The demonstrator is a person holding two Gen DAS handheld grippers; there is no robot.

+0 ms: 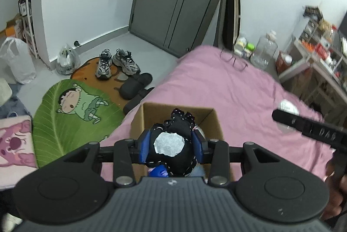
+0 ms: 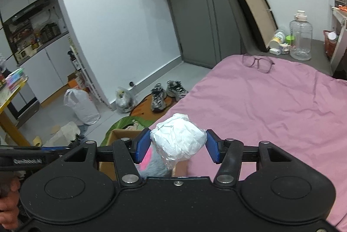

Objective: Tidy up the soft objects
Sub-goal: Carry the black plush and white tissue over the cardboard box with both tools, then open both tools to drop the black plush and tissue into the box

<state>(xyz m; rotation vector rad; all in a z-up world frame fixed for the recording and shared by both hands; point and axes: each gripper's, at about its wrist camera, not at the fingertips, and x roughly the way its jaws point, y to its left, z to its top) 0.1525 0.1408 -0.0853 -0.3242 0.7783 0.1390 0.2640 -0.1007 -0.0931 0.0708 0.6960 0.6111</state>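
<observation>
While the left gripper (image 1: 171, 148) is squeezing a black plush toy (image 1: 173, 143) above the cardboard box (image 1: 138, 123), the right gripper (image 2: 177, 146) is clasping a white wrapped bundle (image 2: 180, 140)

A black plush toy (image 1: 171, 145) with white stitching and a round white patch facing the camera sits squeezed between the blue pads (image 1: 144, 148) of the left gripper (image 1: 171, 148), directly over an open cardboard box (image 1: 138, 123) standing on the pink bedsheet; something blue and something pale lie inside the box beneath it. A crumpled white paper ball (image 2: 179, 139), partly wrapped in clear film, sits between the right gripper's (image 2: 178, 146) blue pads (image 2: 142, 146), touching the left pad, just beside the box (image 2: 121, 134)
</observation>
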